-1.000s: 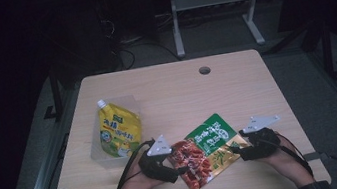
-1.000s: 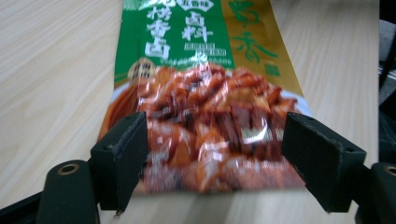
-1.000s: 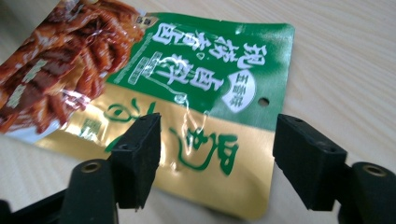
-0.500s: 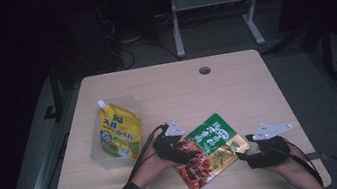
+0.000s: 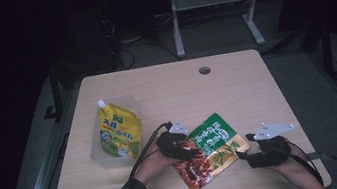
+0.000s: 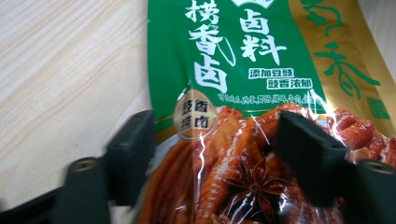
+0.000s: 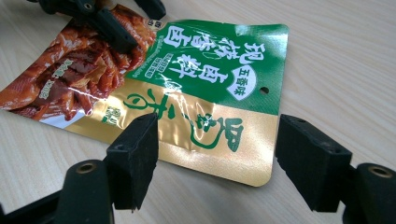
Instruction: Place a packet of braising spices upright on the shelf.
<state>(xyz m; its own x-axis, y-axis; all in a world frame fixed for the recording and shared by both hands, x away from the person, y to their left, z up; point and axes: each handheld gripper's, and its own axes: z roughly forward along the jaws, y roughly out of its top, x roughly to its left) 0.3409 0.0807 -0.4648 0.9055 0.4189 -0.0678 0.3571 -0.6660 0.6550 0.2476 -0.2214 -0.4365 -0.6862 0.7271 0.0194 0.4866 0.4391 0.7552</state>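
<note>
the green and gold seasoning packet (image 5: 209, 150) lay flat on the wooden table (image 5: 236, 89), at lower centre of the high view, its printed face up and its long axis running from upper right to lower left. flat placement left no raised edge, so each gripper had to come in low along the surface.

your left gripper (image 6: 215, 154) sat over the red, food-printed end of the packet. its jaws stood apart, one on each side of the star-anise print, and nothing was clamped between them. in the right gripper view it showed at the upper left (image 7: 100, 16), on that same end. this position was probably meant to pin or pinch that end.

your right gripper (image 7: 215, 161) was also open, its jaws straddling the gold edge with the packet corner just beyond them and bare table beneath. it held nothing.

a yellow spout pouch (image 5: 119, 131) rested in a clear tray (image 5: 95, 155) at left of the high view, apart from both grippers.
</note>
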